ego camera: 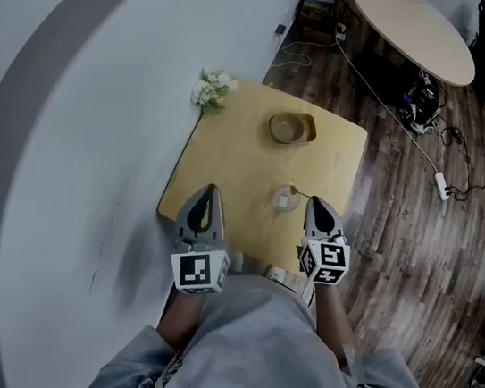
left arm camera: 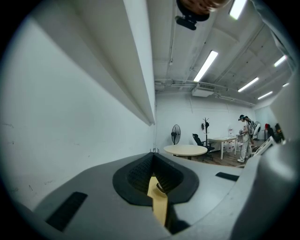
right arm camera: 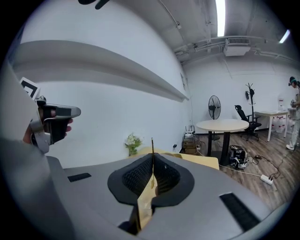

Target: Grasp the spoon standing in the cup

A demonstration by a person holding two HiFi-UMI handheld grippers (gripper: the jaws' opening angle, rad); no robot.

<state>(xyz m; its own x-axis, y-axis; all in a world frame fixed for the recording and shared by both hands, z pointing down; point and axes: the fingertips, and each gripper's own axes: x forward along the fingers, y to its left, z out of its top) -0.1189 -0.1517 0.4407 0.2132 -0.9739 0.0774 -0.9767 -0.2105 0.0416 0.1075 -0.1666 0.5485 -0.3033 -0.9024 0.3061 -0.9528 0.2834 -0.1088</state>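
On the yellow table [ego camera: 239, 156] stands a small clear cup [ego camera: 284, 201], near its front right part. A thin spoon [ego camera: 300, 191] leans out of the cup toward my right gripper [ego camera: 313, 200]. In the right gripper view, my right gripper [right arm camera: 152, 159] is shut on the spoon [right arm camera: 152, 144], and the handle's tip pokes out above the jaws. My left gripper [ego camera: 210, 191] hovers over the table's front left edge, well left of the cup. In the left gripper view its jaws [left arm camera: 153, 157] stand shut with nothing in them.
A tan bowl [ego camera: 291, 128] sits at the back of the table, and white flowers [ego camera: 211, 87] at its back left corner. A white wall runs along the left. On the wooden floor to the right lie cables and a power strip [ego camera: 441, 184]; a round table [ego camera: 412, 29] stands beyond.
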